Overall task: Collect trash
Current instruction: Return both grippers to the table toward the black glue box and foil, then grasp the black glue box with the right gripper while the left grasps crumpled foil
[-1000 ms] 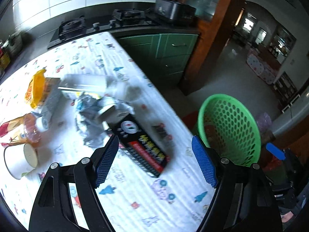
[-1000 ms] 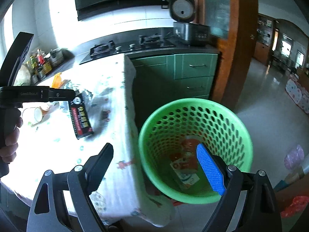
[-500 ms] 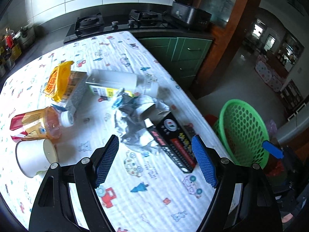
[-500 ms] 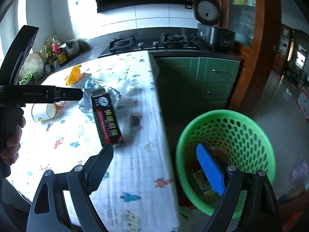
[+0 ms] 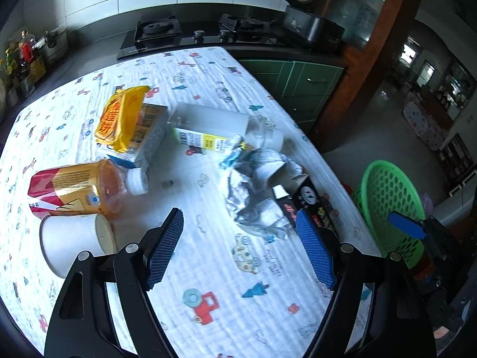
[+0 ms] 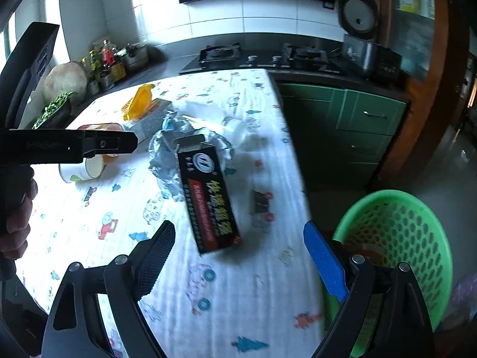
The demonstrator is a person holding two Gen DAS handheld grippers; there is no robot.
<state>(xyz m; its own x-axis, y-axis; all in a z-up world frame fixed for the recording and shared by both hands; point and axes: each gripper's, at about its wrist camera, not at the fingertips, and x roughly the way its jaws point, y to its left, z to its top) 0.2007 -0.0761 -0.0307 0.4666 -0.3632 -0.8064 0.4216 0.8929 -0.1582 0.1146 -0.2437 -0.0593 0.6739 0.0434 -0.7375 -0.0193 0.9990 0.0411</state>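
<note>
Trash lies on the patterned tablecloth [image 5: 226, 274]: a black and red carton [image 6: 205, 194], crumpled silver foil [image 5: 256, 194], a clear plastic bottle [image 5: 220, 128], a yellow wrapper [image 5: 122, 116] on a small box, an orange drink bottle [image 5: 77, 188] and a white paper cup [image 5: 71, 244]. My left gripper [image 5: 238, 250] hangs open over the cloth, just short of the foil, nothing between its fingers. My right gripper [image 6: 238, 259] is open and empty too, right before the carton's near end. The left gripper [image 6: 68, 146] also shows from the side in the right wrist view. A green mesh basket [image 6: 399, 238] stands on the floor beside the table.
A stove and a rice cooker [image 5: 304, 9] sit on the dark counter behind the table, with green cabinets [image 6: 348, 125] below. Jars and a pot [image 6: 113, 59] crowd the counter's left end. The table edge [image 6: 301, 179] drops off toward the basket.
Both grippers have swung left from the basket side toward the table. The right wrist view went from looking into the basket to the carton; the left now faces the whole trash pile.
</note>
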